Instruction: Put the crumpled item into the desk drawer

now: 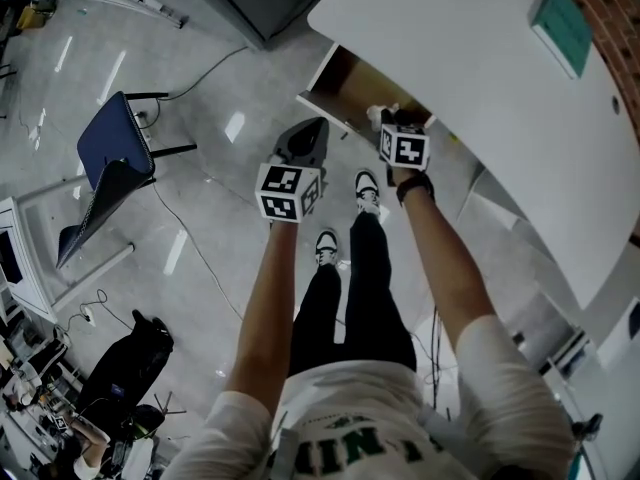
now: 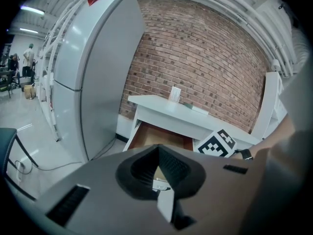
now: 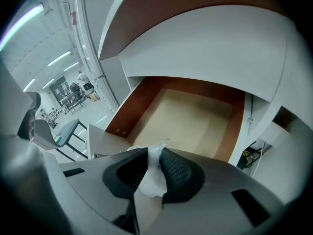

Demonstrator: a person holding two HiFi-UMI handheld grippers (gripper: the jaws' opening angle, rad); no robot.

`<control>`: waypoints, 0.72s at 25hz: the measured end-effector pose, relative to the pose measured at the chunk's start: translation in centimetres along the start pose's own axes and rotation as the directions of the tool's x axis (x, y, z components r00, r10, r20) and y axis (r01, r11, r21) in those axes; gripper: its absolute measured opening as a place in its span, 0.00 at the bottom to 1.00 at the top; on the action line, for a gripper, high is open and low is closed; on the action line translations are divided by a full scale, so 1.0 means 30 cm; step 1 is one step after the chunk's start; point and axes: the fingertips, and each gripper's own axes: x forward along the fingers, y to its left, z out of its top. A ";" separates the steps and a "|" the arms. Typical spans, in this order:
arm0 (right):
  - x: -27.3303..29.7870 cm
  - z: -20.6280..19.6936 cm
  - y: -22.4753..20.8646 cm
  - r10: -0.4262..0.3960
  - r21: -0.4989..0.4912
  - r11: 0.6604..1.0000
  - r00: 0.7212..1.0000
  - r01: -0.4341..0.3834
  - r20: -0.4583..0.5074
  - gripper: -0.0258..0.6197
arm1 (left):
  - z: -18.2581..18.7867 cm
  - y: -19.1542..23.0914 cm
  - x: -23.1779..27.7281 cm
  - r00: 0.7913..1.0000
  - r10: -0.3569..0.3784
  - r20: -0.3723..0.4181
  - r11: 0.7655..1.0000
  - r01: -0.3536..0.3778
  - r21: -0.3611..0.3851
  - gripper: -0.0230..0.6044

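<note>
While clamped mid-bunch by the right gripper (image 3: 150,168), the crumpled item (image 3: 155,181) is held at the drawer's (image 3: 131,107) six o'clock, judged light, soft, crushable. The left gripper (image 2: 159,173) is closed, empty.

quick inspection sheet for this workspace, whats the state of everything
surface: white desk, top mostly bare
job's things: drawer open, nothing seen inside; crumpled paper held in front of it
clutter: green card on the desk
grippers: right tongs shut on the paper; left tongs shut, empty
cables: cable trailing over the floor
surroundings: blue chair, grey cabinet, brick wall
</note>
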 end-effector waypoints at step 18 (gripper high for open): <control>0.005 -0.028 -0.043 -0.029 0.014 0.999 0.998 0.029 -0.052 0.29 | -0.014 -0.008 -0.030 1.000 0.006 0.000 1.000 -0.006 -0.018 0.03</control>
